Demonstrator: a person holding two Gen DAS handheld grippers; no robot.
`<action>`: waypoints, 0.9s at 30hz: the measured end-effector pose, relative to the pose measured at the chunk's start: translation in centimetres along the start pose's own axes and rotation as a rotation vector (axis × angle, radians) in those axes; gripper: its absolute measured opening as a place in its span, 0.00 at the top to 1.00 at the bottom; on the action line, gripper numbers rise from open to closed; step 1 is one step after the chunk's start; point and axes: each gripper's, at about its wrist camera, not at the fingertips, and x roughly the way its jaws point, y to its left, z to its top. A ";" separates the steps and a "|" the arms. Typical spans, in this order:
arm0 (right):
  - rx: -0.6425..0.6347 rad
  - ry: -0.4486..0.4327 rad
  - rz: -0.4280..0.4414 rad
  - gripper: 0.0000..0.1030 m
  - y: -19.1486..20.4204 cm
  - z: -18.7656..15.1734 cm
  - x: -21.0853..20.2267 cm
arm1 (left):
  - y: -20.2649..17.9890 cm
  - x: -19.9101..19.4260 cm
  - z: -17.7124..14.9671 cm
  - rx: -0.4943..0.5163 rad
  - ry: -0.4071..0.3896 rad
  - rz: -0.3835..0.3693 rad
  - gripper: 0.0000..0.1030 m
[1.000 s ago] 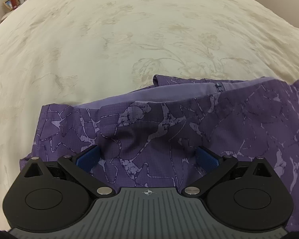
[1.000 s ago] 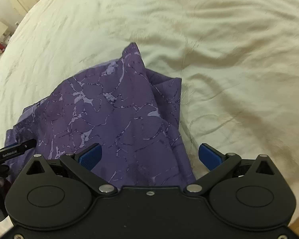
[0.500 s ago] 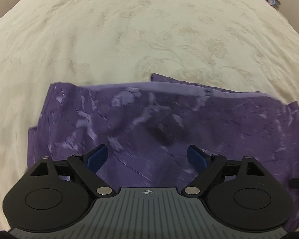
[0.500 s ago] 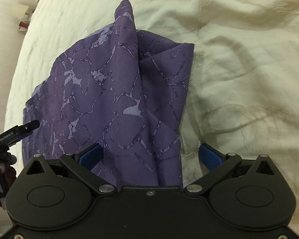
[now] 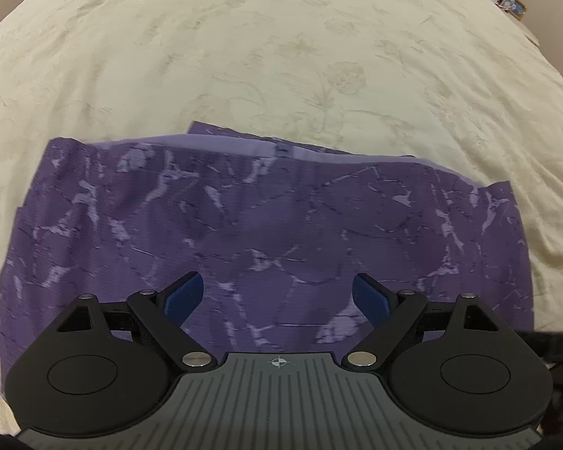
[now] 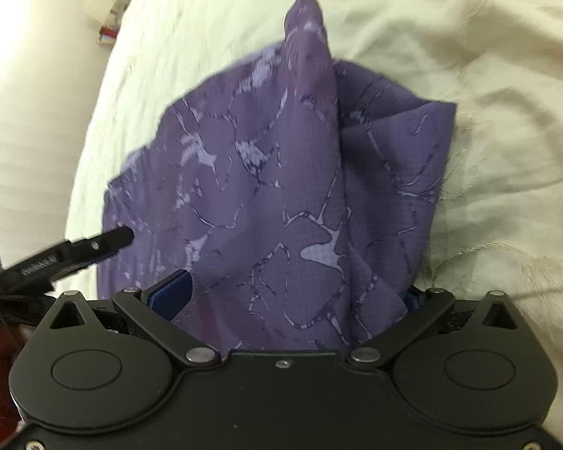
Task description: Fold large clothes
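The purple garment (image 5: 266, 225) lies on the cream bedspread (image 5: 281, 56), folded into a broad band with a paler inner strip showing along its far edge. The left claw (image 5: 277, 294) hangs above the near part of the garment with its blue pads (image 5: 184, 294) well apart; nothing is pinched between them, only the flat cloth below. They have lately drawn in a little from a wider spread.

In the right wrist view the same garment (image 6: 281, 187) rises off the bedspread (image 6: 488, 112) in a peaked, bunched heap, its near end running down between the jaws of the right claw (image 6: 292, 300). One blue pad (image 6: 172, 294) stands clear of the cloth at the garment's left; the other is mostly hidden behind a fold, so I cannot tell whether that claw grips. A black finger (image 6: 94, 245) of the left claw reaches to the garment's left edge.
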 end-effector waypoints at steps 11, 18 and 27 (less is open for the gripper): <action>-0.024 0.035 0.005 0.00 -0.6 0.1 0.6 | -1.3 0.5 -0.4 -0.046 -0.086 -0.097 0.44; -0.011 0.037 0.044 0.00 -1.2 0.2 0.2 | -0.7 3.1 0.1 -0.049 -0.099 -0.156 0.80; -0.042 0.037 0.006 0.01 -0.2 -0.1 0.1 | 0.6 4.4 0.6 -0.103 -0.083 -0.181 0.86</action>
